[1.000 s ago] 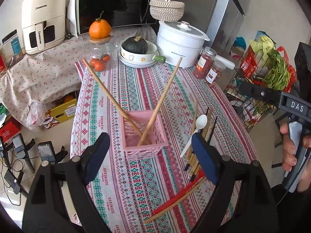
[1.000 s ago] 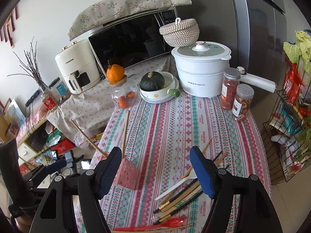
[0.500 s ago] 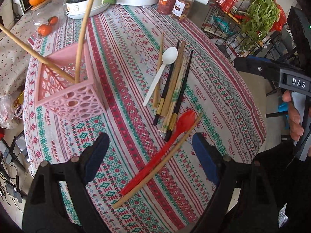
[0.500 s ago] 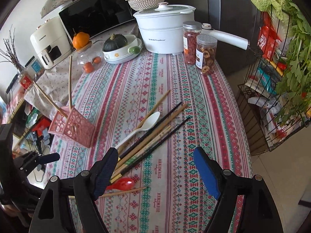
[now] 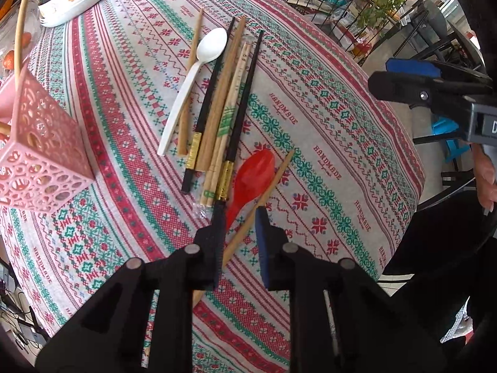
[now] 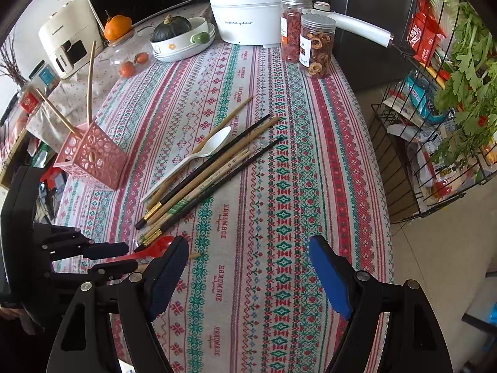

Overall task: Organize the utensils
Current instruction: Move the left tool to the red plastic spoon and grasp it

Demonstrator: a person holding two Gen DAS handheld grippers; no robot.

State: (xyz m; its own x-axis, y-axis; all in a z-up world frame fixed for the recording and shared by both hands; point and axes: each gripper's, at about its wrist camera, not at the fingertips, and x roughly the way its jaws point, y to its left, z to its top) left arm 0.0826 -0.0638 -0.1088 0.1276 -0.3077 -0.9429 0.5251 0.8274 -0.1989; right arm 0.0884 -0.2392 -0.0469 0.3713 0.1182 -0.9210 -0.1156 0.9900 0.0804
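Note:
A pink perforated basket [image 5: 37, 155] [image 6: 93, 158] holds two long wooden chopsticks. On the patterned tablecloth [image 5: 326, 124] lie a white spoon [image 5: 198, 71] [image 6: 198, 155], several black and wooden chopsticks [image 5: 223, 102] [image 6: 214, 174], a red spoon [image 5: 251, 177] [image 6: 153, 248] and a wooden chopstick [image 5: 264, 192]. My left gripper [image 5: 239, 220] has narrowed around the red spoon's handle and that chopstick; contact is not clear. It also shows in the right wrist view [image 6: 118, 258]. My right gripper [image 6: 248, 267] is open and empty above the cloth.
At the table's far end stand a white cooker [image 6: 254, 9], two jars [image 6: 316, 46], a bowl with a squash [image 6: 180, 37] and a glass jar with tomatoes [image 6: 130, 59]. A wire rack with greens [image 6: 450, 93] stands right of the table.
My left gripper has dropped low over the red spoon and the wooden chopstick and its jaws have closed in around them. My right gripper has tilted down towards the table and stayed open.

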